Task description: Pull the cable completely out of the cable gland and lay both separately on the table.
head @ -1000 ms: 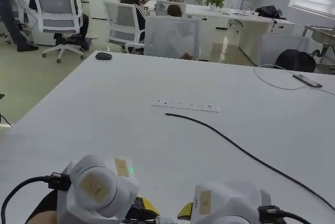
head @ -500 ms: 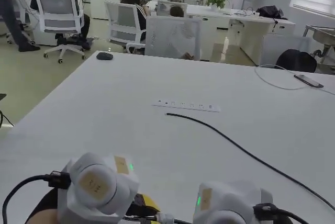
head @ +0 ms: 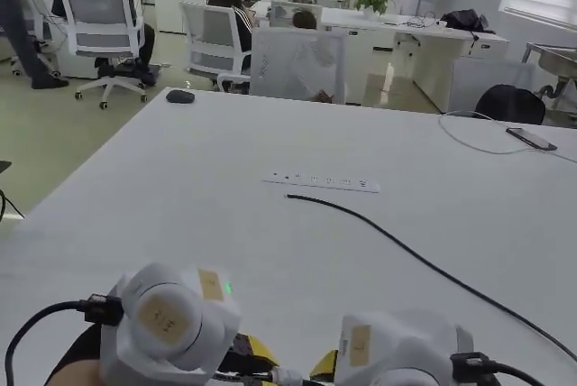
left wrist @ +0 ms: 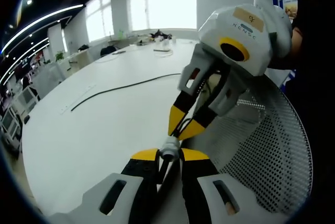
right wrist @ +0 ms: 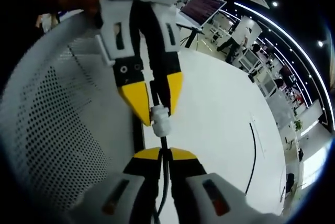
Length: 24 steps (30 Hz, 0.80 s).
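White table (head: 180, 188) stretched toward office chairs (head: 99, 7), a power strip (head: 320, 183) mid-table. At its near edge my left gripper (left wrist: 169, 154) clenched the cable gland (left wrist: 168, 148), my right gripper (right wrist: 164, 154) clamped its cable (right wrist: 163, 141).

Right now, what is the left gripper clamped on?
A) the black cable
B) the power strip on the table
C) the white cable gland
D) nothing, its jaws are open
C: the left gripper has its yellow jaws shut on the white cable gland, while the right gripper pinches the black cable close beside it.
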Available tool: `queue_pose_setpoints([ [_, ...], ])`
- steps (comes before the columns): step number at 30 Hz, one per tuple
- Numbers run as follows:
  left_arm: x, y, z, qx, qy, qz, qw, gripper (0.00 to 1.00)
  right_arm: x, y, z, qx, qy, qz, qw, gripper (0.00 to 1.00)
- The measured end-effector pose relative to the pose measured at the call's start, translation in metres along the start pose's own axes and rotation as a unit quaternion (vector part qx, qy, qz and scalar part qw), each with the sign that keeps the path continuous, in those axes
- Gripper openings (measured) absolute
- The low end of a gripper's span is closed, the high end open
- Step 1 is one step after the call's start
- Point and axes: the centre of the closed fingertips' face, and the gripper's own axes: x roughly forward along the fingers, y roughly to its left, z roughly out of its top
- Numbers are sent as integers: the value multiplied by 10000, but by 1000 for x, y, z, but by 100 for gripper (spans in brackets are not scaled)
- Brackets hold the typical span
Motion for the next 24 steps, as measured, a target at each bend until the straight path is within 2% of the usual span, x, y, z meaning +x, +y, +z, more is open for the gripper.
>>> queue_pose_setpoints([
  [4, -1, 3, 1, -10, -30, 64, 10000, 16, 0, -4, -2, 168, 6, -92, 9998, 4],
  [6, -2, 5, 2, -59, -50, 91, 9999, 16, 0, -7, -11, 198, 218, -180, 9994, 4],
  [7, -2, 6, 2, -63, -47, 132, 9999, 16, -1, -10, -22, 244, 501, -248, 9981, 4],
  [8, -3, 9, 1, -62, -46, 184, 9998, 16, -1, -12, -28, 268, 666, -294, 9970, 4],
  [10, -4, 10, 3, -139, -100, 199, 9997, 16, -1, -14, -38, 471, 845, -318, 9948, 4],
  [13, -5, 12, 3, -150, -94, 243, 9995, 16, -1, -14, -36, 570, 752, -272, 9952, 4],
  [18, -6, 15, 3, -168, -110, 298, 9994, 16, 0, -11, -34, 535, 749, -256, 9954, 4],
  [24, -14, 24, 7, -265, -238, 441, 9984, 16, -4, -20, -35, 803, 713, -424, 9933, 4],
])
